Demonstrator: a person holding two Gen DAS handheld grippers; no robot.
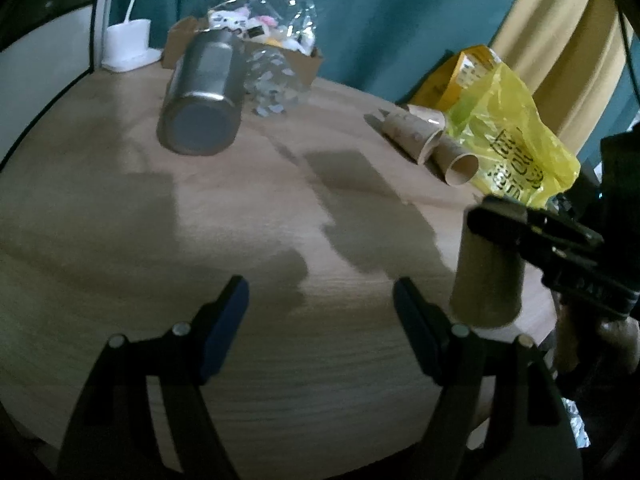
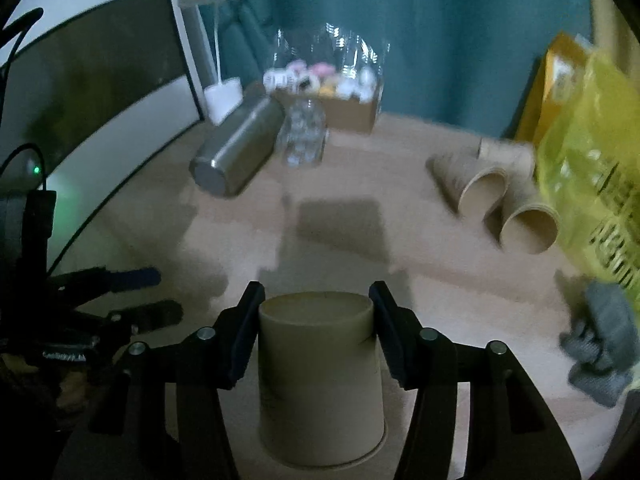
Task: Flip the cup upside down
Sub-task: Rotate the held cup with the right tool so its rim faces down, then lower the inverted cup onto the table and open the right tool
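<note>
We work over a broad wooden table [image 1: 280, 360], pale and lit unevenly, with dark shadow patches across its middle. Behind it hangs a teal curtain [image 2: 440, 40], with a yellowish drape at the far right in the left wrist view. A white lamp base [image 1: 128, 46] sits at the back left corner.

Along the back, a steel bottle [image 1: 204, 96] lies on its side, its base towards us, beside a clear plastic bottle [image 2: 302, 138] and a cardboard box [image 2: 348, 114] of small trinkets under crinkled wrap. At the right, a yellow plastic bag [image 1: 516, 136] slumps against spare paper cups [image 2: 504, 196] lying on their sides, probably stock for repeat runs.

The paper cup [image 2: 320, 376] that we are to flip is at the near right of the table, between the fingers of our right gripper [image 2: 316, 312]. It appears already inverted: its flat base faces up and its wider rim points down at the wood, on it or just above. The jaws are narrowed onto it near the base, pads against both sides; we judge the grip is kept to steady the cup as it settles.

Our left gripper [image 1: 320, 320] hangs wide apart and holds nothing, kept clear of the cup so the right can finish alone.
</note>
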